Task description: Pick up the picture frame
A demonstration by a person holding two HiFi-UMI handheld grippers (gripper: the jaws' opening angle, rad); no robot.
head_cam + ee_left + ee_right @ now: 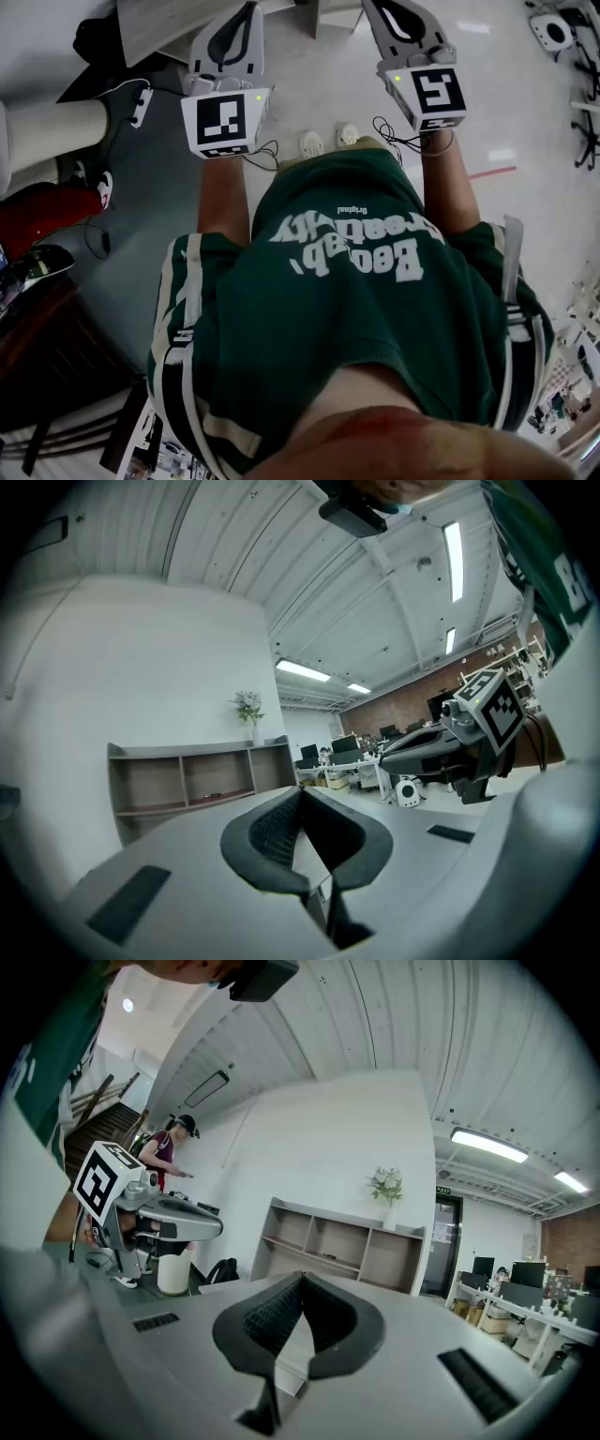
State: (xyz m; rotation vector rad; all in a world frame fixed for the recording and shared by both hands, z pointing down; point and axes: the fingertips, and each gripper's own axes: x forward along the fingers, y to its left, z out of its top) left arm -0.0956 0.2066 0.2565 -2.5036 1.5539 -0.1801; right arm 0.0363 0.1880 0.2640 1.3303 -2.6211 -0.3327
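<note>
Tongs L [300, 797], tongs R [302, 1283] level, shut.

Readable print: only on the shirt

On my head view the green shirt [347, 281] carries white lettering, upside down to me: small "Original", then "Creativity", then a bigger word starting with "B" that I can't read surely. The green sign [442, 1190] over the door is too small.

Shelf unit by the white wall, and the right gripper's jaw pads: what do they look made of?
Shelf unit: likely laminated board with a matte grey-beige finish. It shows flat panels and square edges, and no grain can be made out. Pads of the right gripper: probably black rubber or soft plastic, matte, with a fine grid texture on the inner faces.
</note>
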